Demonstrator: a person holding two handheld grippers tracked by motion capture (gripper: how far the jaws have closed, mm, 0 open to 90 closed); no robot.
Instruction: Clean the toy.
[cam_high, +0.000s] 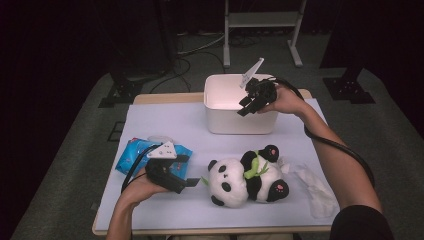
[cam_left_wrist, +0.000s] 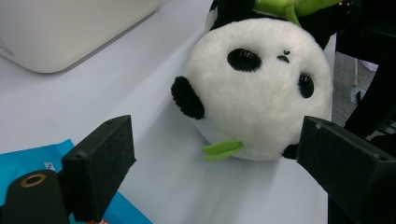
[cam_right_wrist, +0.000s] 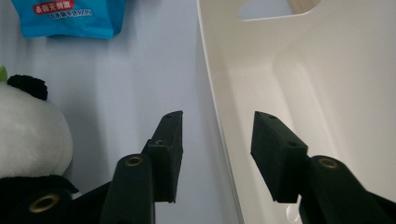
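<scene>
A blue pack (cam_high: 131, 155) with a white lid lies flat at the left of the table – the table has a pale sheet (cam_high: 170, 125) over it. A crumpled white wrap (cam_high: 315, 187) lies near the right edge. Past the table is grey floor (cam_high: 75, 150), with black cables (cam_high: 185, 62) and a metal frame (cam_high: 262, 20) – the back is dark.

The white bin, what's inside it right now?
The white bin looks empty where its inside shows: bare floor and walls. The right tongs straddle its near wall and hide part of it.
</scene>
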